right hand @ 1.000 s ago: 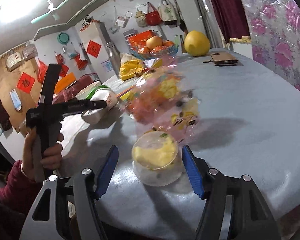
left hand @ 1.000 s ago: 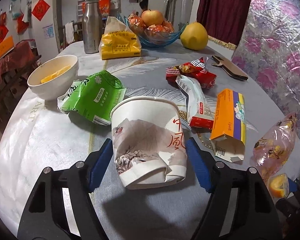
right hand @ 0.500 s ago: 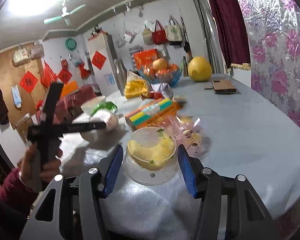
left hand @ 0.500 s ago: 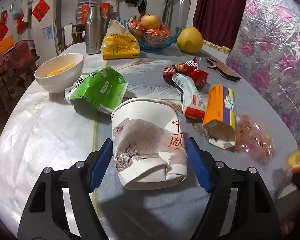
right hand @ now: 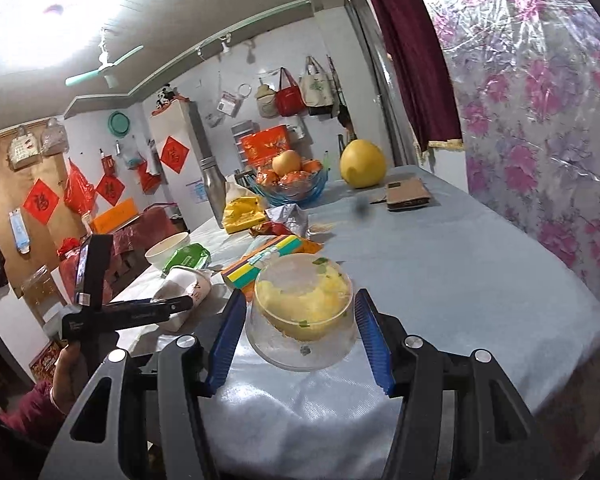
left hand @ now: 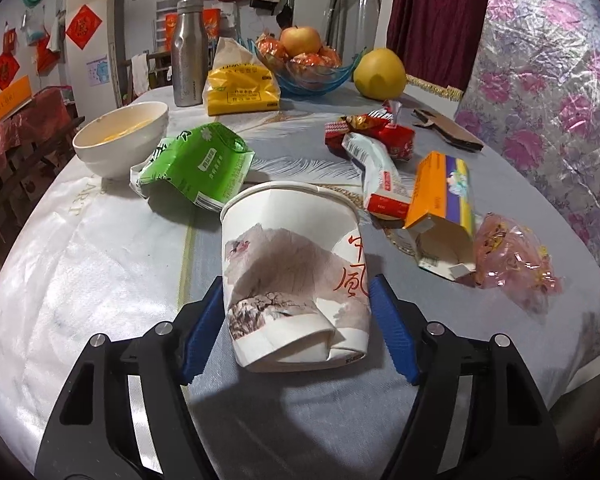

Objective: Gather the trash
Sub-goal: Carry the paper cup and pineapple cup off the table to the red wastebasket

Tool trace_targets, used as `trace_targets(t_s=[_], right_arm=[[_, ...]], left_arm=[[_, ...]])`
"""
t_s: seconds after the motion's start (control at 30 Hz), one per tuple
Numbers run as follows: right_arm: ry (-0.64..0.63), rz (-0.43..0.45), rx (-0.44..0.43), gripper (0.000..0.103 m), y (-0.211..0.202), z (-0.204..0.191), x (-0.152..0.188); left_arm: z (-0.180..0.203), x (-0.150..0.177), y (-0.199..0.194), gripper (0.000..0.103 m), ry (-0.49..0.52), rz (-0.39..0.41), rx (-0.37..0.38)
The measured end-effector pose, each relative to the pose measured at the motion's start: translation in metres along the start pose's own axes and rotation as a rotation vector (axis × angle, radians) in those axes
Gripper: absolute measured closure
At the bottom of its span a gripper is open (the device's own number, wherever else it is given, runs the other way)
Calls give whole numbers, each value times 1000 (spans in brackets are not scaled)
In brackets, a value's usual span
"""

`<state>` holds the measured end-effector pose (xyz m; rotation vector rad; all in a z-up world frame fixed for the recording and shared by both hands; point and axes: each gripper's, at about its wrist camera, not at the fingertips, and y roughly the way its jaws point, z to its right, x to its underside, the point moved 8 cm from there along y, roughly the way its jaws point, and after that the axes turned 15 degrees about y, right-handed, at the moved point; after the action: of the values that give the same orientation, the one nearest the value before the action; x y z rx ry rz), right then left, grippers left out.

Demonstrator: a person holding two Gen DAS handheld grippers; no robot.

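A crumpled white paper cup with an ink painting sits between the blue pads of my left gripper. The jaws are closing and both pads press its sides. In the right wrist view that same left gripper holds the paper cup over the table. My right gripper is shut on a clear plastic cup with yellow food scraps, held above the table's near edge. Loose trash lies on the table: a green packet, red wrappers, an orange box and a pink plastic bag.
A white bowl, a steel bottle, a yellow bag, a blue fruit bowl, a pomelo and a brown phone case stand further back. A person's hand grips the left tool.
The right gripper has closed on the plastic cup and risen with it, tilting upward. The pink bag, which hung by the cup, now lies beside the orange box. The left gripper kept the paper cup.
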<state>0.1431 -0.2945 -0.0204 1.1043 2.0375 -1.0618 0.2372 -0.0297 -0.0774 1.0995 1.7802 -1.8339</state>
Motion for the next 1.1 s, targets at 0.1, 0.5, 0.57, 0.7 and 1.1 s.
trace_targets(t_s=[0.1, 0.5, 0.57, 0.7, 1.1], right_arm=[[8, 2, 5, 47, -7, 2, 1], [26, 52, 4, 47, -53, 2, 5], [24, 69, 5, 47, -63, 4, 3], [23, 108, 19, 47, -90, 8, 2], [0, 199, 125, 47, -175, 48, 6]], left_arm=[[3, -1, -13, 33, 2, 26, 6], [28, 15, -53, 34, 15, 71, 45], [39, 16, -65, 34, 36, 87, 56], [65, 12, -84, 34, 74, 119, 90], [174, 11, -122, 34, 226, 169, 253]])
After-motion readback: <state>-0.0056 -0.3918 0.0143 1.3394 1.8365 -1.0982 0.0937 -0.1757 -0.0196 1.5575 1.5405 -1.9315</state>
